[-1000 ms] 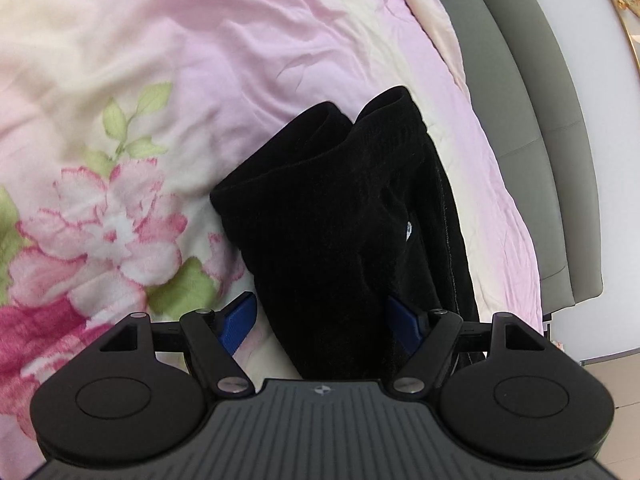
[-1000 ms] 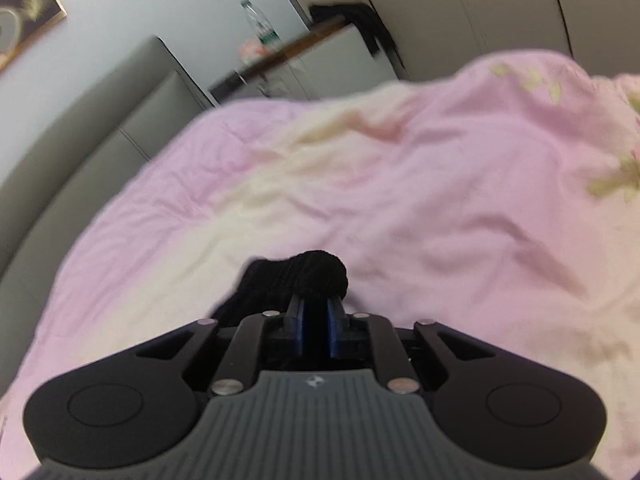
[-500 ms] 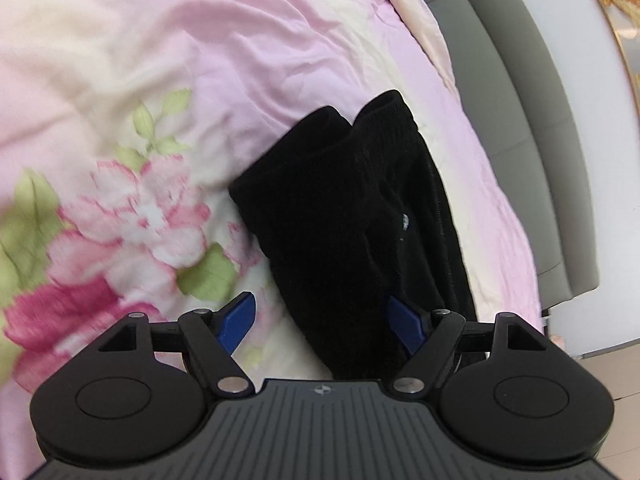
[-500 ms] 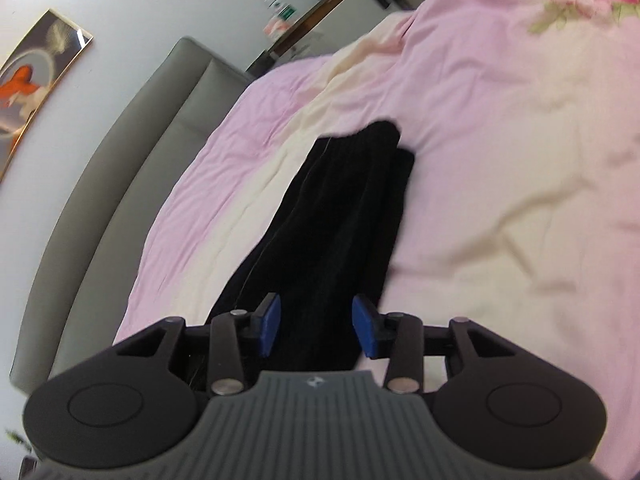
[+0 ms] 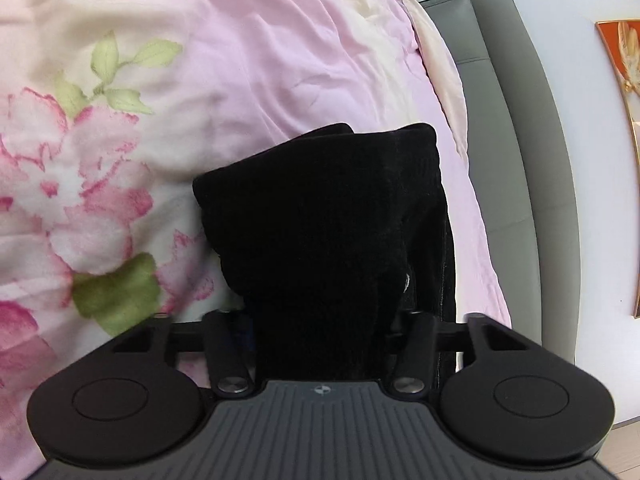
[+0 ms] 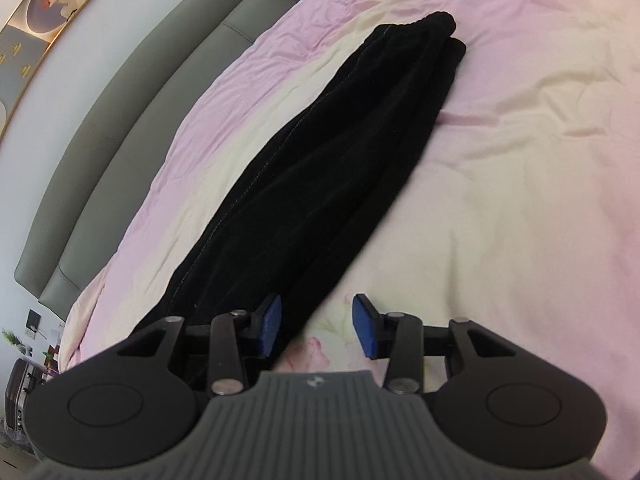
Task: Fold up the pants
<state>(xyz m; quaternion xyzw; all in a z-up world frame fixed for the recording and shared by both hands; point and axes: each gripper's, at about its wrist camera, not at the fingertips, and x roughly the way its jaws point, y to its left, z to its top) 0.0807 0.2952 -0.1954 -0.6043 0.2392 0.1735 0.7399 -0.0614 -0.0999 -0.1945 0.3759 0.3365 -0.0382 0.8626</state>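
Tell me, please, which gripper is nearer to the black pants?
Left. The left gripper is closing around the black pants, cloth between its fingers. The right gripper is open beside their edge, over the quilt.

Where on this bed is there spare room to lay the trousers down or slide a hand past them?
Plenty: the pink and cream quilt lies bare on the side of the black pants away from the grey headboard, flower print included. Toward the headboard only a narrow strip remains. It is crowded at the pants' near ends, where both sets of fingers work.
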